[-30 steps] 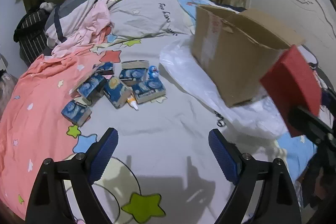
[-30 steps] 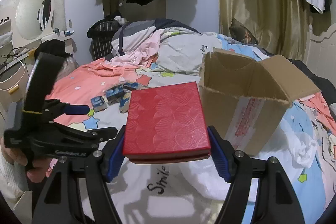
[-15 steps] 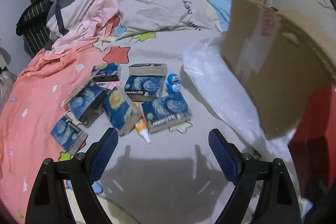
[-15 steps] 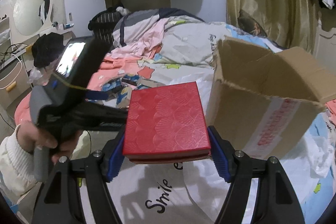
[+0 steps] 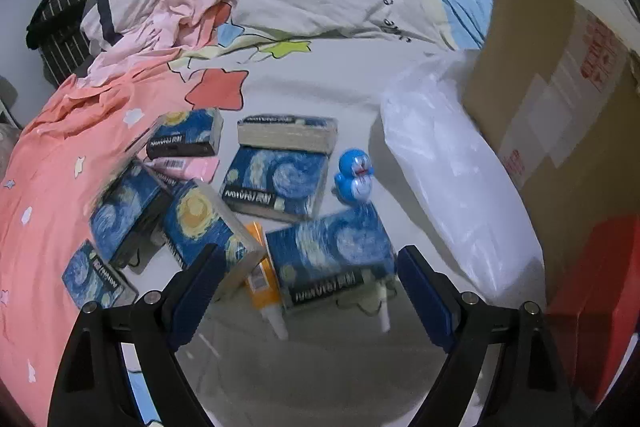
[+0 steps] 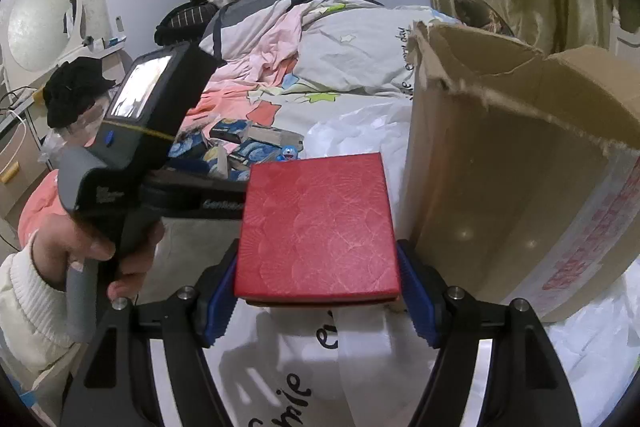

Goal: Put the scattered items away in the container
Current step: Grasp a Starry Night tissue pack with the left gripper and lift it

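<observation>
One flat red box point(image 6: 318, 223), shell-embossed lid; clamped in right gripper point(image 6: 320, 287).

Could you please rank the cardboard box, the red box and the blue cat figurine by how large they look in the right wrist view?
1. cardboard box, largest.
2. red box, clamped in the right tool; being right at the camera enlarges it.
3. blue cat figurine, smallest, though it stands much farther back on the bed.

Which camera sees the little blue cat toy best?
The left wrist view: the blue cat toy stands large and whole beside the starry boxes. In the right wrist view it is tiny, peeking over the red box.
</observation>
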`<state>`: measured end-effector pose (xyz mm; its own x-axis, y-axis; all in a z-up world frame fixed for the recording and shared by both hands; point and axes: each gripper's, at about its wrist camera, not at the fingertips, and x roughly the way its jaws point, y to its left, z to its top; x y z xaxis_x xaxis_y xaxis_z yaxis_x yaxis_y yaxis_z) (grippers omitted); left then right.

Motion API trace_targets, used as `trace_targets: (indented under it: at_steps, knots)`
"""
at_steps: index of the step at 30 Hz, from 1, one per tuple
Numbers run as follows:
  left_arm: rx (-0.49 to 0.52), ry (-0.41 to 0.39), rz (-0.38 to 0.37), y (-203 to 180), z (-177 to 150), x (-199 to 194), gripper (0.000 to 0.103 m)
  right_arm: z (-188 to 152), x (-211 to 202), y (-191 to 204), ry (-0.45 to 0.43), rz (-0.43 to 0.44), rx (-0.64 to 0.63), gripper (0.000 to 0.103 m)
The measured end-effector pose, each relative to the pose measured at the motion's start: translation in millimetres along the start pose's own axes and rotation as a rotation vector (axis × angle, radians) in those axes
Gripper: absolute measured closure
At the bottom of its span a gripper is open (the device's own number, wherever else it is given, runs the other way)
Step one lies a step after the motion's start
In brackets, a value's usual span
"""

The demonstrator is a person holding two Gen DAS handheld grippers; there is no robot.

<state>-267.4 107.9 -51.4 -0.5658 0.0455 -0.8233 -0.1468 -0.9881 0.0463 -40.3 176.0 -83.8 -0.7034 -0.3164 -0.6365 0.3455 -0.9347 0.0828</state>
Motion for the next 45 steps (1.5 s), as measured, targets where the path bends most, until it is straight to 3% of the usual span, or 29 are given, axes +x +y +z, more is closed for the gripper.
trace_targets:
  at_steps: [12,15,16,25,27,29,31,36,45]
  knots:
    - [0.013,-0.022,0.081,-8,0,8,0.007,-2,11,-12,0.017,0.008,0.022,0.035]
    - [0.037,-0.02,0.057,-10,-1,5,0.021,-3,14,-12,0.025,0.013,0.034,0.035]
    - [0.046,-0.013,0.036,-11,-1,3,0.034,-4,15,-12,0.029,0.009,0.035,0.035]
    - [0.026,0.031,-0.003,-5,-4,-6,0.049,-8,10,-14,0.026,0.014,0.053,0.036]
    - [0.034,0.036,-0.007,-3,-6,-6,0.045,-7,11,-13,0.027,0.016,0.052,0.036]
    - [0.015,0.028,0.016,1,-8,-5,0.015,-8,13,-11,0.033,0.013,0.045,0.036]
    - [0.028,0.035,0.017,-2,-12,0,0.008,-8,15,-8,0.035,0.005,0.041,0.036]
    - [0.094,0.055,0.08,-18,-15,14,0.007,-12,18,-8,0.033,-0.031,0.051,0.035]
    - [0.064,0.067,0.049,-14,-7,21,0.006,-11,30,-10,0.038,-0.021,0.072,0.03]
